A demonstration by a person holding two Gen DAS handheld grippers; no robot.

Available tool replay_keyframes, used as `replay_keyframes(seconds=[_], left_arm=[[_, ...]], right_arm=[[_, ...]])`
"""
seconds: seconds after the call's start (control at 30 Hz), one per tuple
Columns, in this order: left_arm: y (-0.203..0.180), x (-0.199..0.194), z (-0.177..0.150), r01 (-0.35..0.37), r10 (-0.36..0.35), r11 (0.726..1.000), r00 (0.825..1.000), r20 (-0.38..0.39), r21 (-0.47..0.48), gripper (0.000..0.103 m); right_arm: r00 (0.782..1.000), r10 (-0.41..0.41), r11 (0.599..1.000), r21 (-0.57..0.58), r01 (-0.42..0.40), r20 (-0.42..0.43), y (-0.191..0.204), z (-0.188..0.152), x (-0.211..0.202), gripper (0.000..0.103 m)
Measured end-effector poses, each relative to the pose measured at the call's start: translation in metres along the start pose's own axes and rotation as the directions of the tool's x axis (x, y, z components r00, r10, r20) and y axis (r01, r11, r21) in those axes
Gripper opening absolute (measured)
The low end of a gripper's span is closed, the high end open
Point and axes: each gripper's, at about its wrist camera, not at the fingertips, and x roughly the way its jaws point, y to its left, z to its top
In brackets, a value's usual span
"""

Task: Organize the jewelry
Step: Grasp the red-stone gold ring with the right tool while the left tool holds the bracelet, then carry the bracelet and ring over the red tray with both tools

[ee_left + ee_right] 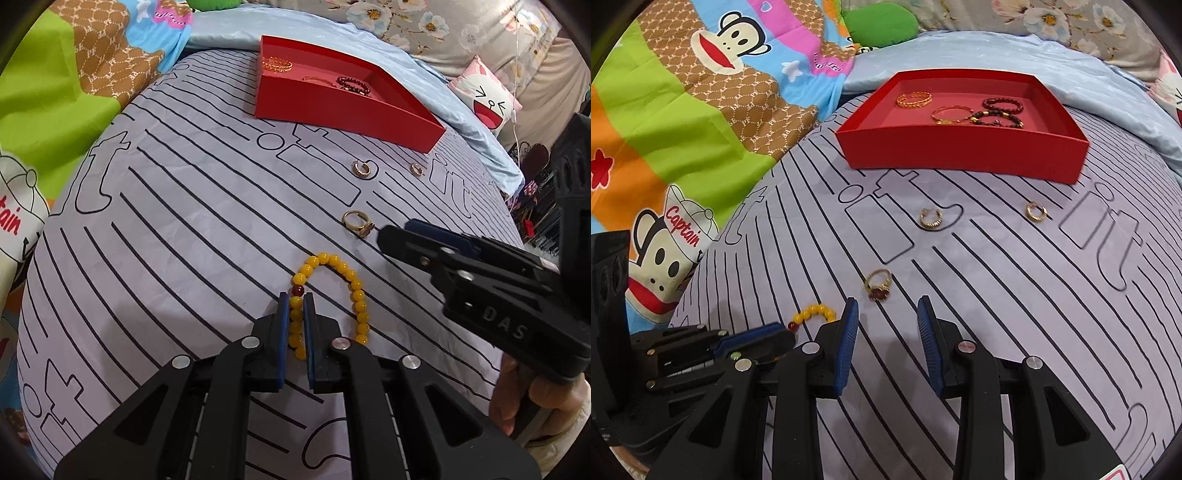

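On the bed's striped lilac sheet (177, 229), soft and wrinkled, our red cardboard tray (960, 151) sits far. Our left gripper (295, 302) fingers are clenched on the yellow glossy-bead bracelet (354, 291) lying near; round beads could roll free. Our right gripper (888, 306) stands released just short of the gold red-stone ring (878, 285), which may skid across the fabric.

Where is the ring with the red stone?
The ring with the red stone lies on the striped sheet, just ahead of the open right tool, beside the yellow bracelet.
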Motion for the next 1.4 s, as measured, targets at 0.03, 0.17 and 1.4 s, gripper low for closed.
replay_keyframes(seconds=[0.03,0.17,1.4], left_arm=[[0.000,0.000,0.000,0.000,0.000,1.000,1.000,0.000,0.001,0.007],[-0.003,-0.001,-0.001,-0.015,0.015,1.000,1.000,0.005,0.016,0.008],[-0.051,-0.015,0.056,0.030,-0.043,0.992,0.993,0.107,0.119,0.007]], right_arm=[[1.000,-0.002,1.000,-0.005,0.002,-0.001,0.001,0.002,0.003,0.032],[1.000,-0.012,1.000,-0.024,0.012,-0.022,0.003,0.004,0.017,0.022],[0.996,-0.028,0.993,0.117,0.018,0.086,-0.044,0.012,-0.056,0.014]])
